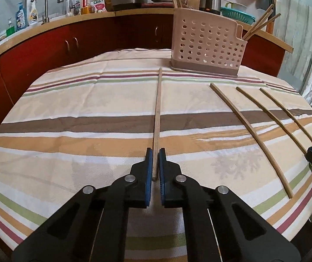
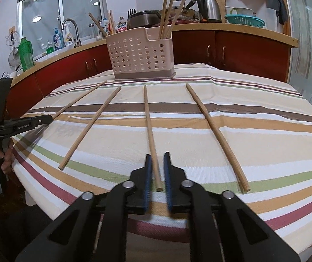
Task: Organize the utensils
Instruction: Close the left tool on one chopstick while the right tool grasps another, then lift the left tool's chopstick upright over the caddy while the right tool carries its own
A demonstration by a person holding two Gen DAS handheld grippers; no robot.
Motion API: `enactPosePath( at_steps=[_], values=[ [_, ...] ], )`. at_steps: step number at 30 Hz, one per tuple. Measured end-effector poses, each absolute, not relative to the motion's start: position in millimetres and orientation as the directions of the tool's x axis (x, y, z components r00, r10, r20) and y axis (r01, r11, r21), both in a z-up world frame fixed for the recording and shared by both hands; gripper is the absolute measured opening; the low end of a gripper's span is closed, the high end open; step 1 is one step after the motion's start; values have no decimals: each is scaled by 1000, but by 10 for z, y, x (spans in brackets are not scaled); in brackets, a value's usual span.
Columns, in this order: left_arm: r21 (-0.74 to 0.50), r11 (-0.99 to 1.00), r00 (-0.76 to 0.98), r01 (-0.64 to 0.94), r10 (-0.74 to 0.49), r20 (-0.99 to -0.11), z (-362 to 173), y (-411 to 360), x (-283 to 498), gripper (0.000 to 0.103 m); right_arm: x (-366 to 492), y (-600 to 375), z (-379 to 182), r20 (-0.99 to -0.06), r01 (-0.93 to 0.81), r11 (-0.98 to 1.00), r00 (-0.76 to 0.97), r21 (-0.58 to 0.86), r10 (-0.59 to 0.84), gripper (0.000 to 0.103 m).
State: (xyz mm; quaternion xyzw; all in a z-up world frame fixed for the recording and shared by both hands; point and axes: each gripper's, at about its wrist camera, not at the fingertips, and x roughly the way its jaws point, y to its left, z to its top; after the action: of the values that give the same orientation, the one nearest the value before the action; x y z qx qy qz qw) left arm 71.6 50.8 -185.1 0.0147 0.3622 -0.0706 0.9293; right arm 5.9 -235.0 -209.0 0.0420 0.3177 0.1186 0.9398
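Several wooden chopsticks lie on the striped tablecloth [image 1: 90, 100]. My left gripper [image 1: 155, 152] is shut on the near end of the leftmost chopstick [image 1: 158, 109], which points at the pink perforated utensil holder [image 1: 206, 48]. In the right wrist view my right gripper [image 2: 157, 159] is open, its blue pads [image 2: 149, 174] on either side of the near end of the third chopstick [image 2: 149, 126], not touching. The holder [image 2: 140, 54] has several chopsticks [image 2: 166, 13] standing in it. The left gripper [image 2: 46, 119] shows at left, holding its chopstick [image 2: 81, 98].
Two more chopsticks [image 2: 90, 126] [image 2: 214, 131] lie on the cloth either side of my right gripper. Red cabinets [image 2: 243, 52] and a counter with a sink tap [image 2: 70, 28], bottles, a kettle [image 2: 210, 8] and a teal colander [image 2: 245, 20] stand behind the table.
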Motion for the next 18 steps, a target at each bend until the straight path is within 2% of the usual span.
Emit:
enactPosePath(
  at_steps=[6,18],
  values=[
    [-14,991,769,130,-110,-630,-1729,490,635,6,48,-2342,-2061,-579,-200,967,774,159,255,8],
    [-9,992,851,125,-112,-513,-1248,463,405,6,-35,-2361,-1673,-484,-205,964,835,171,263,7]
  ],
)
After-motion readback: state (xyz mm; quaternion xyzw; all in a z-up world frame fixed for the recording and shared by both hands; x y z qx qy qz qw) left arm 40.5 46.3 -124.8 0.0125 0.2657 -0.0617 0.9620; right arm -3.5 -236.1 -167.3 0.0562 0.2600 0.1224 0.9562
